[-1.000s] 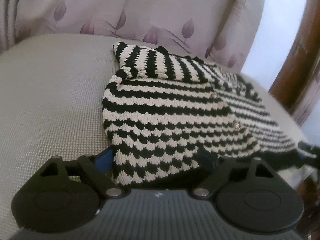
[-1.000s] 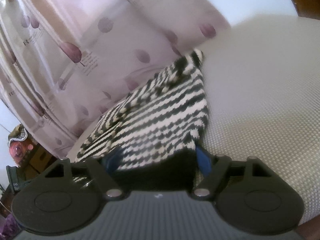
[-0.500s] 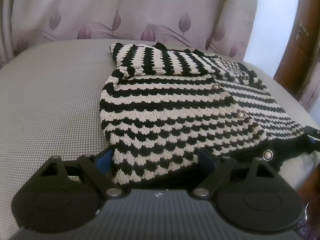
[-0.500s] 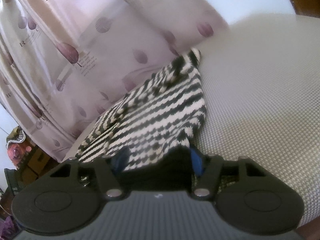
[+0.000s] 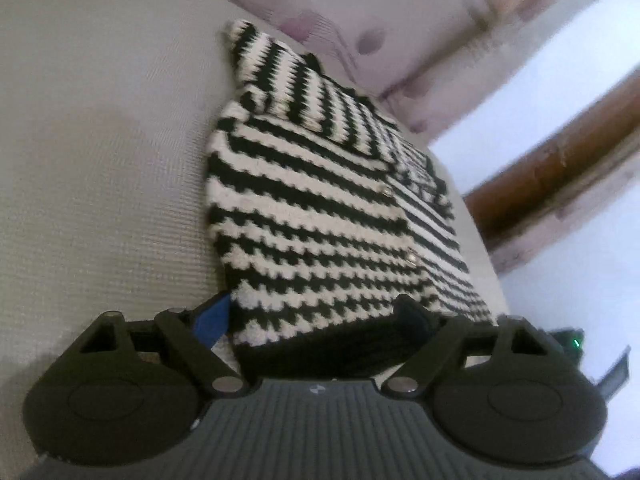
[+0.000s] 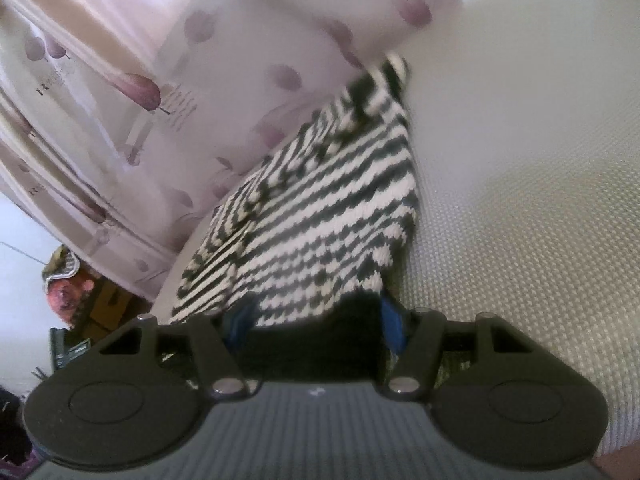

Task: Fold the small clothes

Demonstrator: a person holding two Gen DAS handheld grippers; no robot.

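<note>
The striped knit cardigan (image 5: 332, 208) lies flat on the grey cushion (image 5: 100, 168), its black hem reaching in between the fingers of both my tongs. My left tongs (image 5: 316, 320) stand wide apart around that hem. My right tongs (image 6: 316, 320) have just been closing, hem between; whether they clamp it I cannot tell. A leaf-print curtain (image 6: 132, 92) hangs beyond.

Garment: black-and-white striped knit cardigan (image 5: 320, 208), lying flat on grey woven cushion (image 5: 100, 180).
Fastenings: small metal snaps along its front edge.
Left gripper (image 5: 316, 320): jaws wide, straddling the cardigan's black hem.
Behind cardigan: pink leaf-print curtain (image 5: 420, 40).
</note>
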